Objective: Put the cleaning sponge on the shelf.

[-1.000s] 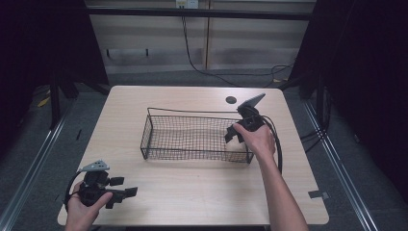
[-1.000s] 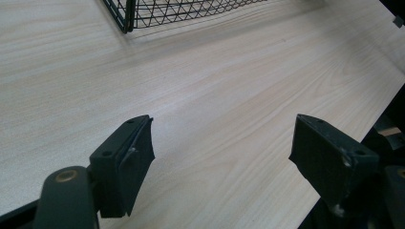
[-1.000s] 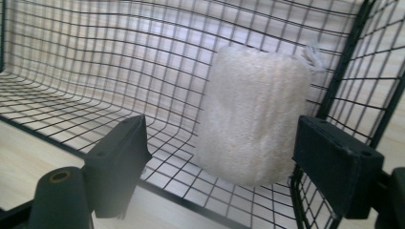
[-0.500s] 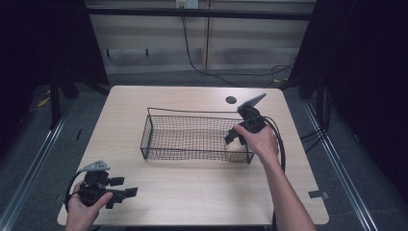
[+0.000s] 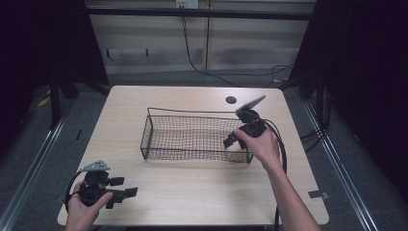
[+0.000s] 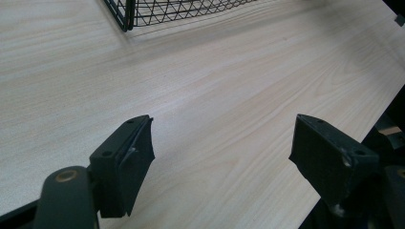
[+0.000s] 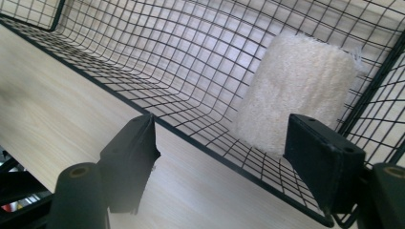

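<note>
A light wooden table is being shown from above, with grey floor around it and a dark curtain at either side. A small dark round spot is seen near the table's far edge.

A long black wire basket is being carried by the middle of the table, its long sides running left to right. In the right gripper view, a white, fluffy roll of cloth is being held inside the basket, lying on the mesh floor in the corner at the basket's right end, touching or nearly touching the end wall.

The right gripper is being held by the person's right hand at the basket's right end, over its near rim. Its jaws are being kept wide apart, with nothing between them; in its own view the basket's rim wire and the cloth roll are being framed beyond the gap, the roll lying just past the right-hand jaw.

The left gripper is being held by the left hand at the table's near left corner, well apart from the basket. Its jaws are also being kept spread wide, with bare tabletop between them and nothing grasped.
</note>
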### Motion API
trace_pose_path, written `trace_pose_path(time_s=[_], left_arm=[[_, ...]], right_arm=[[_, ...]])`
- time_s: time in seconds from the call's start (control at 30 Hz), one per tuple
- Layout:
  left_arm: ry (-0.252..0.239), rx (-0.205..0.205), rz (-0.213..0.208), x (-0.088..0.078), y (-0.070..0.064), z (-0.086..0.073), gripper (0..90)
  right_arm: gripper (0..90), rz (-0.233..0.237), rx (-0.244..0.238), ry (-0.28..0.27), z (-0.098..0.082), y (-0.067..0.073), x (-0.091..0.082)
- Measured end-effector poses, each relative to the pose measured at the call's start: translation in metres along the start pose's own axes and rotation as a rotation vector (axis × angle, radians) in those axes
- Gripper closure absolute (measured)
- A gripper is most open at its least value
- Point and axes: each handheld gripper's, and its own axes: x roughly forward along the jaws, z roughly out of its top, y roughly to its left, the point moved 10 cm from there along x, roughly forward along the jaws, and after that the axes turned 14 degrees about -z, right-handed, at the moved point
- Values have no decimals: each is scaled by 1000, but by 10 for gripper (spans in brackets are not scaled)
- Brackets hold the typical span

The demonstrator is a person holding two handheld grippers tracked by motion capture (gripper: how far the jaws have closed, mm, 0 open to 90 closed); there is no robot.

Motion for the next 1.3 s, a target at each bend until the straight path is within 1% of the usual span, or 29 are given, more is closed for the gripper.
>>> trace_pose_path(time_s=[0.07, 0.13, 0.2, 0.27, 0.3, 0.5, 0.53, 0.57, 0.6, 0.63, 0.67, 0.7, 0.73, 0.77, 0.8, 0.83, 0.97, 1.0, 1.03, 1.1, 1.13, 1.23, 1.3], left_arm=[[0, 1, 1, 0, 0, 0, 221], [0, 0, 0, 0, 0, 0, 221], [1, -2, 3, 0, 0, 0, 221], [1, -1, 3, 0, 0, 0, 221], [1, 1, 2, 0, 0, 0, 221], [2, -5, 4, 0, 1, -1, 221], [3, -2, 4, 0, 1, -1, 221], [4, -3, 5, 0, 1, -1, 221], [-3, -8, 7, 1, 1, 0, 221], [-1, -8, 6, 1, 1, -1, 221], [-1, -7, 8, 1, 1, 0, 221], [-1, -8, 6, 1, 1, 0, 221], [0, -8, 7, 1, 1, 0, 221], [-1, -8, 8, 1, 1, 0, 221], [-1, -6, 9, 1, 1, 0, 221], [0, -6, 10, 1, 1, 0, 221], [0, -8, 6, 1, 1, -1, 222], [2, -9, 6, 1, 1, -1, 221], [0, -7, 10, 1, 1, 0, 221], [0, -7, 9, 1, 1, 0, 221], [1, -6, 8, 1, 1, 0, 221], [2, -7, 9, 1, 1, -1, 221], [2, -7, 9, 1, 1, -1, 221]], right_arm=[[268, 4, -14, -13, -4, 2, -2], [268, 2, -19, -14, -7, 2, -3], [268, -1, -23, -30, -10, 3, -4], [268, 15, -29, -45, -15, 4, -7], [268, 15, -29, -45, -15, 4, -7], [265, 23, -43, -86, -25, 5, -11], [264, 30, -46, -100, -26, 6, -13], [262, 31, -47, -103, -27, 6, -14], [257, 33, -55, -116, -31, 6, -15], [257, 33, -55, -116, -31, 6, -15], [254, 36, -55, -119, -35, 7, -16], [254, 36, -55, -119, -35, 7, -16], [246, 31, -55, -119, -40, 6, -15], [246, 31, -55, -119, -40, 6, -15], [245, 45, -49, -132, -44, 6, -16], [245, 45, -49, -132, -44, 6, -16], [237, 46, -51, -133, -53, 4, -16], [237, 44, -51, -140, -55, 4, -16], [238, 57, -50, -144, -59, 4, -16], [238, 57, -45, -138, -61, 5, -16], [239, 59, -51, -146, -64, 4, -15], [240, 75, -47, -143, -73, 5, -14], [239, 67, -49, -145, -77, 3, -10]])
